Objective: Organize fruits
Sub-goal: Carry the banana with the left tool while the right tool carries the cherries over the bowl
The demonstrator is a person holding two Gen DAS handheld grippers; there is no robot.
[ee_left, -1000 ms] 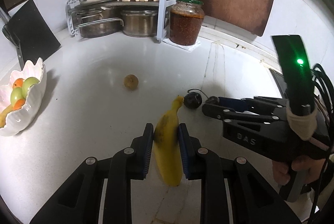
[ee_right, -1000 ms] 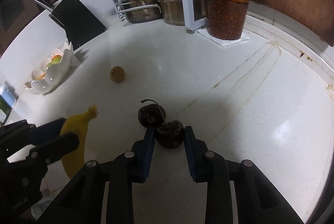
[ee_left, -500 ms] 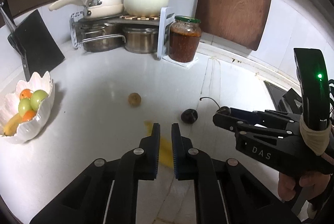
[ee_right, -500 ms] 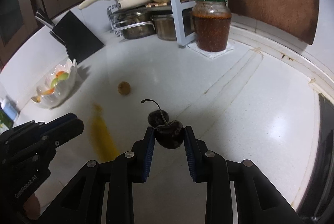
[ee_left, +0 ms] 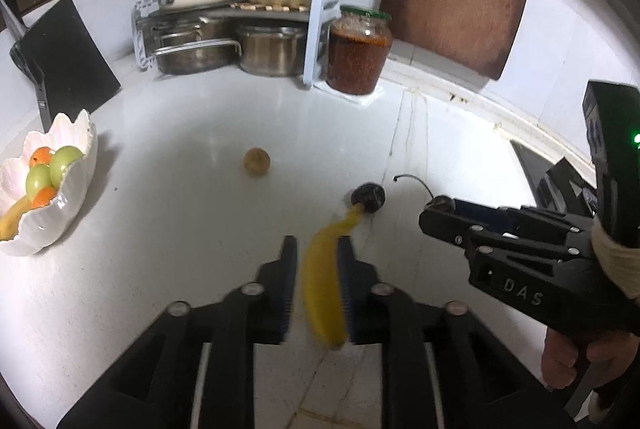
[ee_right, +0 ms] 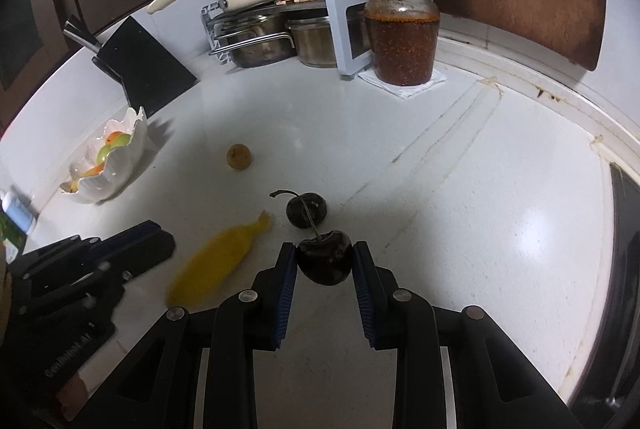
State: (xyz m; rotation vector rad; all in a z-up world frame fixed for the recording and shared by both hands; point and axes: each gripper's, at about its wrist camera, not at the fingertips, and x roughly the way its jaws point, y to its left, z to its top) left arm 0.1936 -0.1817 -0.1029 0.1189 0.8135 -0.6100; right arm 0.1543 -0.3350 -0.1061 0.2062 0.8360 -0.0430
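Banana (ee_left: 324, 293) back between left gripper (ee_left: 316, 269) pads, blurred

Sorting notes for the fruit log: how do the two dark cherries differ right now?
The held cherry sits pinched between the right tongs, off the counter; the loose cherry rests on the counter, gripped by nothing. The held cherry looks glossy, while the loose cherry looks duller. Both are dark, round and stemmed.

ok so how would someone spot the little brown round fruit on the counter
Start at the tall glass jar of red sauce at the back of the white counter, then come forward and left. The small brown round fruit sits alone on bare counter, between the white shell-shaped fruit bowl and the dark cherries; it is tan, stemless.
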